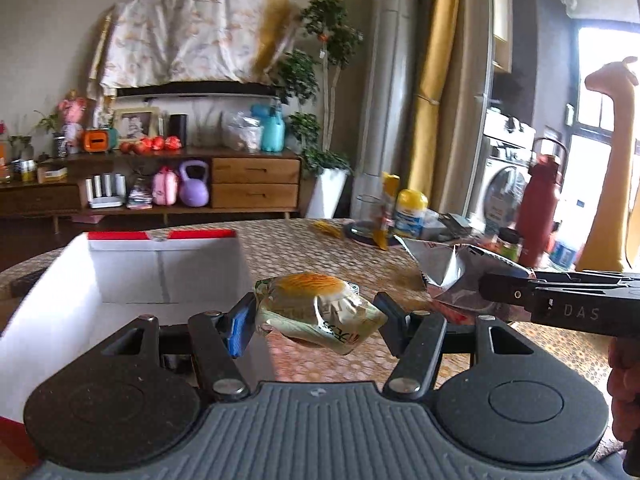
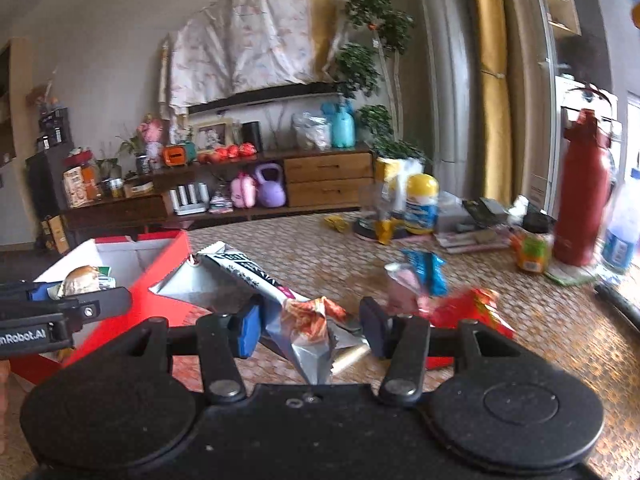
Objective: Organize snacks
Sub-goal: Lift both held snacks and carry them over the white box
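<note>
A wrapped bun packet (image 1: pixel 316 312) hangs beside the white-lined red box (image 1: pixel 160 272); a crumpled silver snack bag (image 2: pixel 256 288) lies nearby.

The box (image 1: pixel 60 280) sits at the left of the table (image 1: pixel 280 248), its open top facing up. Just right of the box, the left gripper (image 1: pixel 316 320) holds a bun packet (image 1: pixel 316 312) above the tabletop. Right of that, the right gripper (image 2: pixel 310 320) holds a foil bag (image 2: pixel 248 280), which stretches back toward the box's near corner. Further right on the table lie two more snack packets (image 2: pixel 460 300). Behind them, at the far edge, stand a canister (image 2: pixel 420 204) and, further right, a flask (image 2: pixel 582 188). A sideboard (image 1: pixel 160 176) lines the wall beyond.
</note>
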A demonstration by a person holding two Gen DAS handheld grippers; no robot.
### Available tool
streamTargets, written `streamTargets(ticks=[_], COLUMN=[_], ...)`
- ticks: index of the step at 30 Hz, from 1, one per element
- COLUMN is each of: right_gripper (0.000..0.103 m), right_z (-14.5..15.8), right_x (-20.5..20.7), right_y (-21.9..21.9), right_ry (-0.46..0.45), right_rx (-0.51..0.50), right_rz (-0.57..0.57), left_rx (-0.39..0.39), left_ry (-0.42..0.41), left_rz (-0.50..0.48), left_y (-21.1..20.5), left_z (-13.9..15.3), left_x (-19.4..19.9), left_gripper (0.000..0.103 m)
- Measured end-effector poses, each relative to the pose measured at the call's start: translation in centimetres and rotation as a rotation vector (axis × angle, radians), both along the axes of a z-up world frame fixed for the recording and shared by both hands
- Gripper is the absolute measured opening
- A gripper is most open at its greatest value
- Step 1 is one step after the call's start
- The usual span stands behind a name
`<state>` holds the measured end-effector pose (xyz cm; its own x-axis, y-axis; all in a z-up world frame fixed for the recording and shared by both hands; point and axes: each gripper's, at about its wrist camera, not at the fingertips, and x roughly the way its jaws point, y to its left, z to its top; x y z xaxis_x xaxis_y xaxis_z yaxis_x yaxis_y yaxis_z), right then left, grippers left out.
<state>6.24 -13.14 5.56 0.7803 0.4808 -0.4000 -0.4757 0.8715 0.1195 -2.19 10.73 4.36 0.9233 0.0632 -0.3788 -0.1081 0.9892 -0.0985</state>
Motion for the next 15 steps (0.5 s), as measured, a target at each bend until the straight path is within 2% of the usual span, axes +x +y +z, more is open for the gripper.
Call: streamTargets(ticks=[15], right_gripper=[0.050], right_z=[2.9], right_x=[0.1], right_y=[11.3], right_ry=[-0.049], right_rx=[-0.013], right_rz=[0.209], left_rx=[0.011], left_ry=[-0.021], left_rz=[0.167], left_y=[7.6], left_z=[1.0], left_x=[-1.5], left_gripper=[0.062])
